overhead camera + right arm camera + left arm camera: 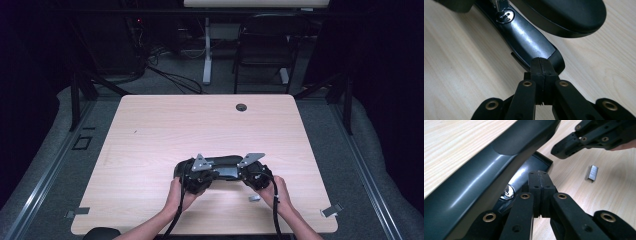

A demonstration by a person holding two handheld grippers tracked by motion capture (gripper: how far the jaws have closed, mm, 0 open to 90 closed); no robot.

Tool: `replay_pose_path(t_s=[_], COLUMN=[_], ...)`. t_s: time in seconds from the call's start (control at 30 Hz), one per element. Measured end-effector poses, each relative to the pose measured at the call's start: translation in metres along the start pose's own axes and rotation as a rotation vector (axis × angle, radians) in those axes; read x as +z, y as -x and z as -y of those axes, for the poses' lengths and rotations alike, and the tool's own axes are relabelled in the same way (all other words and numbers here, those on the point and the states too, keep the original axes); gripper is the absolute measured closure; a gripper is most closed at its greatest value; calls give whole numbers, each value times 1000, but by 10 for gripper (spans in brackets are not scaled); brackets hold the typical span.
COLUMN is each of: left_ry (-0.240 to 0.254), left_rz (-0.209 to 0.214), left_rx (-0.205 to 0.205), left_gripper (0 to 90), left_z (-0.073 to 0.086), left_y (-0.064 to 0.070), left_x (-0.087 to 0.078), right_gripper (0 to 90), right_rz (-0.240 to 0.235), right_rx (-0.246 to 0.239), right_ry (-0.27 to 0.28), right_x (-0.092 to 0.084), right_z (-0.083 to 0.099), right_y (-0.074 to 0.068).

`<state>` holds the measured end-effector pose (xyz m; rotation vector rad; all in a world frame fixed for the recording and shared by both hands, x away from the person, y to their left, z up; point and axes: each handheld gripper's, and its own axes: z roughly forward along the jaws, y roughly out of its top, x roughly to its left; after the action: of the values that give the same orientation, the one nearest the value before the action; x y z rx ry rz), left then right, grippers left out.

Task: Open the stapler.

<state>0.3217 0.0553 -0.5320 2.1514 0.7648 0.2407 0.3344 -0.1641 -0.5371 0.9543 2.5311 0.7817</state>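
Both claws, left (539, 176) and right (541, 62), are pressed together, holding nothing, at a black stapler (220, 165) lying mid-table (150, 130). It looks opened for loading; next, pick up the staples (592, 173).

Light wooden table (150, 130) and its surroundings

A small metal block of staples (593, 172) lay on the table; a round dark grommet hole (241, 107) sat near its far edge, a black chair (265, 45) stood beyond.

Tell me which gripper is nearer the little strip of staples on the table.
Right. The right gripper sits at the stapler just above the staple strip; the left gripper is farther off, across the stapler to its left.
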Motion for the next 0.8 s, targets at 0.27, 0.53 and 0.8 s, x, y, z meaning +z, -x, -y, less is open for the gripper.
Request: replay_pose_path(t_s=[0.27, 0.53, 0.8], left_ry=[73, 102, 107], left_rz=[-45, -59, -86], left_rx=[-3, -33, -41], left_gripper=[900, 900, 900], left_z=[2, 3, 3], left_y=[5, 7, 7], left_x=[11, 22, 31], right_gripper=[900, 900, 900], right_rz=[-12, 0, 1], right_rx=[-35, -63, -40], right_ry=[10, 15, 38], right_x=[11, 19, 20], right_z=[0, 0, 3], right_y=[-1, -2, -1])
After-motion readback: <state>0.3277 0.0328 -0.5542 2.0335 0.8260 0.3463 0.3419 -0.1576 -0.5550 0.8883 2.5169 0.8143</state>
